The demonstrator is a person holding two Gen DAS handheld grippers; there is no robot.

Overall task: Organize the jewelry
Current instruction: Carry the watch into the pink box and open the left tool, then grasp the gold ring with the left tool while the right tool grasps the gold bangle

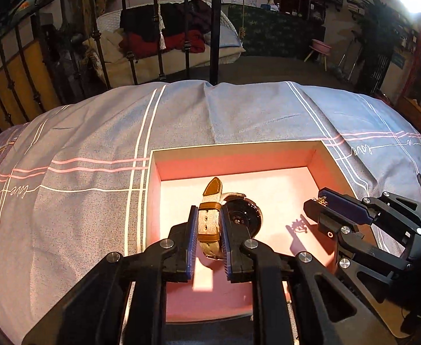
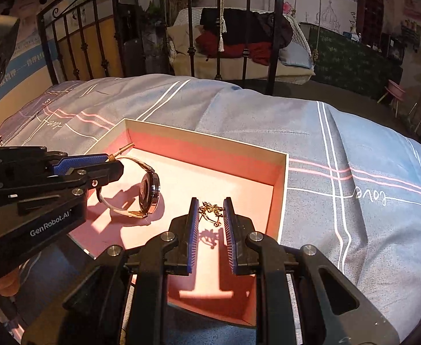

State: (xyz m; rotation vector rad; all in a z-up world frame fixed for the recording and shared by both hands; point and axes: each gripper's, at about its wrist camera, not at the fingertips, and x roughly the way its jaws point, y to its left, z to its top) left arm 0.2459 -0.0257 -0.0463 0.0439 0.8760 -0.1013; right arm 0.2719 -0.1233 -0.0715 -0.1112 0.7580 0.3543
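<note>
Behind an iron bed frame point(image 1: 214, 26), a cluttered room with piled clothes is seen; the work is done on a bed covered by a grey-blue sheet point(image 1: 81, 132) with white and pink stripes. On that sheet a shallow pink box point(image 1: 236, 155) is set, open at the top.

Two things are carried inside the box. A watch point(image 1: 240, 214) with a tan strap is pinched by its strap between the pads of the left claw point(image 1: 207, 227); its dark case hangs just right of that claw, low over the floor of the box, with the lower loop of the strap seemingly touching it. A thin gold chain point(image 2: 210, 211) is bunched between the tips of the right claw point(image 2: 210, 215), which is nearly pressed together on it, above the box floor, near the right wall.

Trouble is judged most likely with the chain: so little of it is caught that it could slip out early, snag on the ribbed pads, or be dropped in a tangle. The watch could swing on its strap and be knocked against the wall or onto the chain if both are released close together. The soft bed could also let the box be tipped if it is pressed.
</note>
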